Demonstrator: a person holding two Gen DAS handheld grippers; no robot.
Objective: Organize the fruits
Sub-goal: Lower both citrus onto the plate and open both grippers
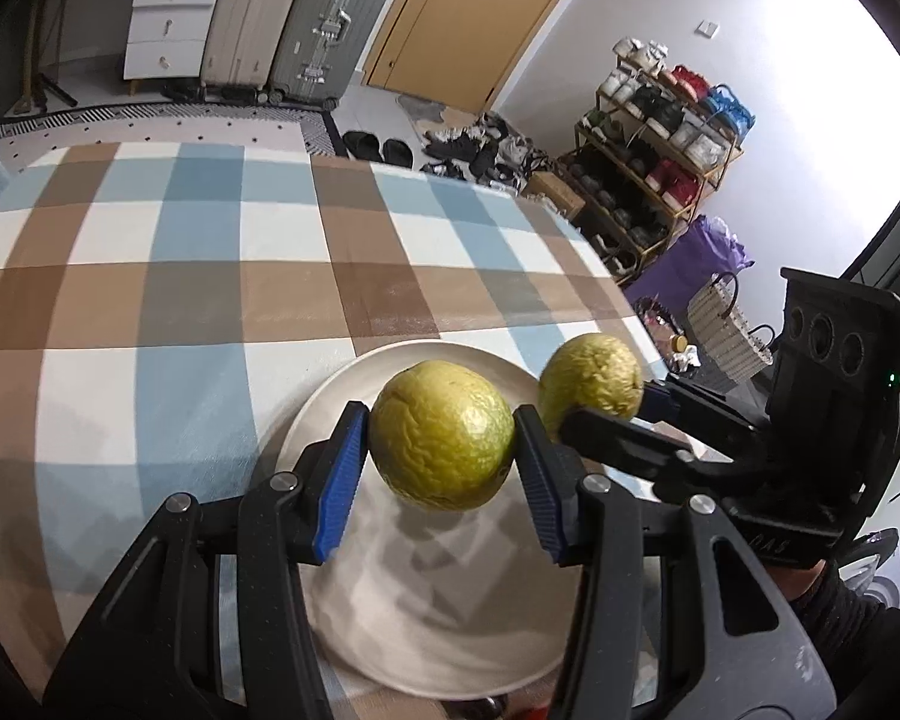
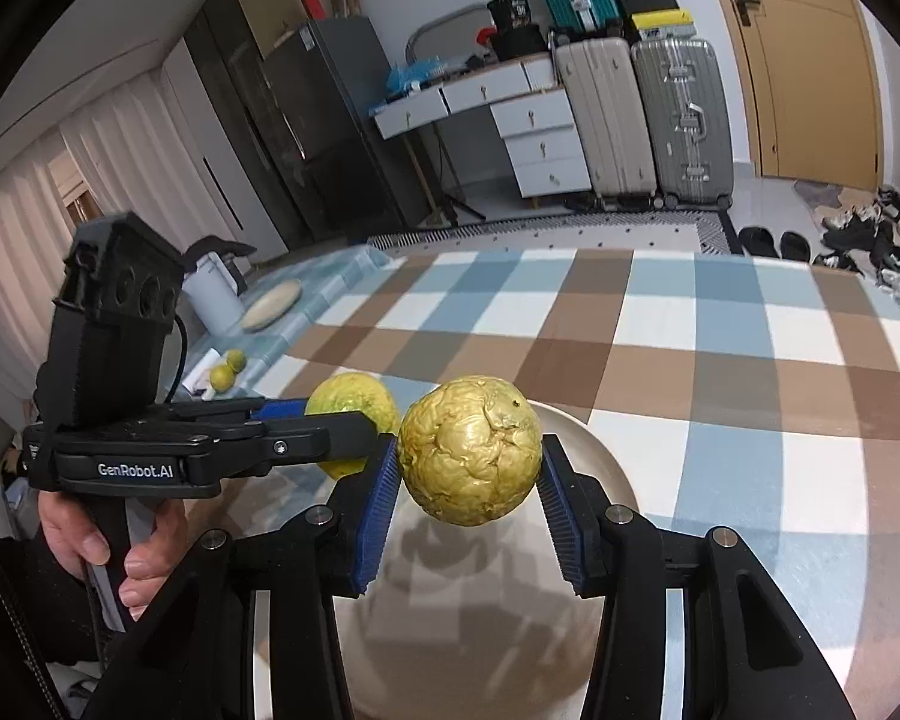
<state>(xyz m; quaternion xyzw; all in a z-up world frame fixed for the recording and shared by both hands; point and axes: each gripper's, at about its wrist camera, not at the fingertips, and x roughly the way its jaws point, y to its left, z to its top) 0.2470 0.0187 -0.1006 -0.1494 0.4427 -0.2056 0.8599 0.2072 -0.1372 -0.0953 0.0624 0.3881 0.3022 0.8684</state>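
Two black grippers, left (image 1: pixel 441 450) and right (image 2: pixel 469 459), each clamped one wrinkled yellow-green round fruit (image 1: pixel 441 441) (image 2: pixel 471 450) above one round white plate (image 1: pixel 450 630); "GenRobot.AI" marked the left one.

Two wrinkled yellow-green fruits (image 1: pixel 441 441) (image 2: pixel 471 450) — each clamped in blue pads — hang above the white plate (image 1: pixel 330 396) near the table's edge.

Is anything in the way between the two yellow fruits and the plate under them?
Nothing visible is. The left gripper holds one wrinkled fruit and the right gripper holds the other fruit, both above the bare white plate, with only shadows on it.
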